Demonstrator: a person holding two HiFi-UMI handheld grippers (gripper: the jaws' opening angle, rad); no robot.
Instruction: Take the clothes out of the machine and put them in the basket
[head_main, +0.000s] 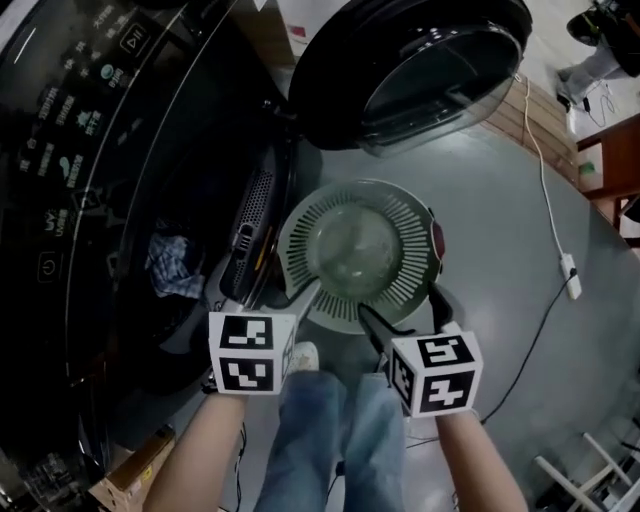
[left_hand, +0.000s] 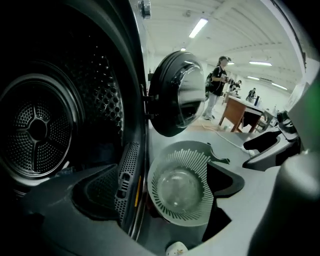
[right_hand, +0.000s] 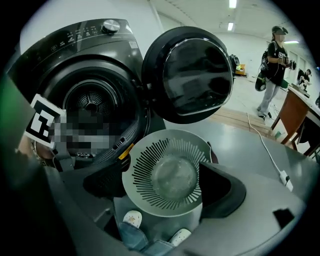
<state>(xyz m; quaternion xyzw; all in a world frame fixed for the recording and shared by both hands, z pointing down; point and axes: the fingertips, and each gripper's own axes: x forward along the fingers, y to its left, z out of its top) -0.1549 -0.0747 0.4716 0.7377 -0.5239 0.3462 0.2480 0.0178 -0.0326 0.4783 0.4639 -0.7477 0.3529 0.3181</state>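
Plainly, the clothes (head_main: 173, 265), a crumpled checked bundle with no clear long axis, lie inside the washing machine's drum (head_main: 140, 315) at the left middle of the head view, left of and slightly above both tongs. The left gripper (head_main: 272, 300) is nearer to them than the right gripper (head_main: 400, 300). Both have their jaws spread wide and empty and point at the slotted basket (head_main: 300, 235) at frame centre, so I judge the reach must swing leftward into the drum.
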